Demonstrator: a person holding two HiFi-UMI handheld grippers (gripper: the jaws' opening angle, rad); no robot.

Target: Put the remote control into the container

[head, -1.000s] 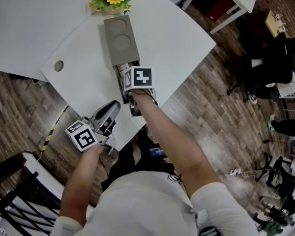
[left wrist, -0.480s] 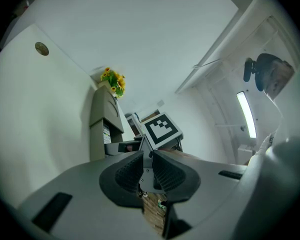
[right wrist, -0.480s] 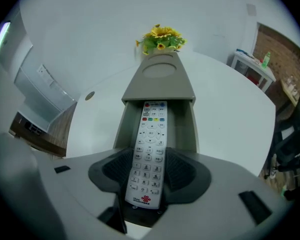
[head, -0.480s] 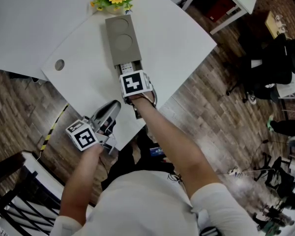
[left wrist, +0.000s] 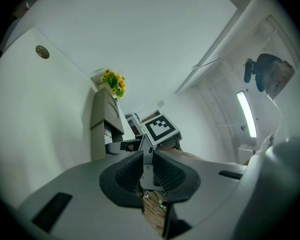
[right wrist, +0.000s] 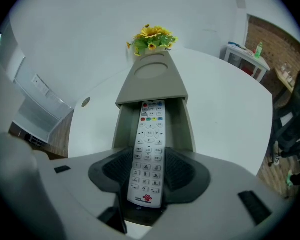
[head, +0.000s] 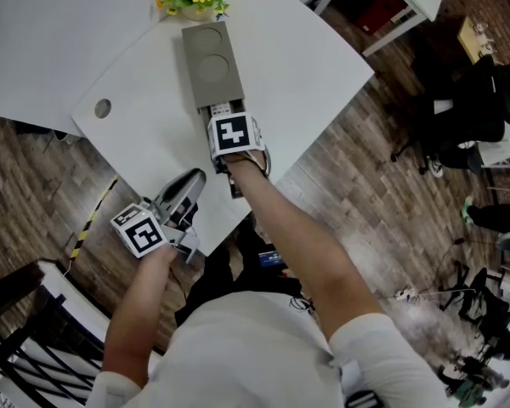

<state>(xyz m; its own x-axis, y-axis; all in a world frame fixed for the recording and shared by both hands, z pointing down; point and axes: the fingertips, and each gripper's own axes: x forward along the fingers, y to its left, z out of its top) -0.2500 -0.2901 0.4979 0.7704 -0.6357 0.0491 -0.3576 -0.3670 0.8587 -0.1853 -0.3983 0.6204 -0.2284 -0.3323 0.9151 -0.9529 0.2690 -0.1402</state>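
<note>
Between the right tool's (right wrist: 149, 176) jaws sits the remote (right wrist: 150, 129): white, slim, keys up, its 12 o'clock end between the walls of the grey container (right wrist: 152, 74), at the lid's edge. Best to push straight toward 12, level and centred, then release. The left tool (left wrist: 147, 170), closed and empty, hangs at the table's (head: 144, 143) 7 o'clock edge.

The slim white remote control (right wrist: 149, 149) bears a red knot-shaped logo (right wrist: 147, 199) near its lower end. The line of print beneath it is too small to read, and so are the key legends. Black-and-white square markers stand on the right tongs' (right wrist: 149, 170) white cube (head: 235, 134) and the left tongs' (left wrist: 147, 166) own cube (head: 140, 232).
</note>
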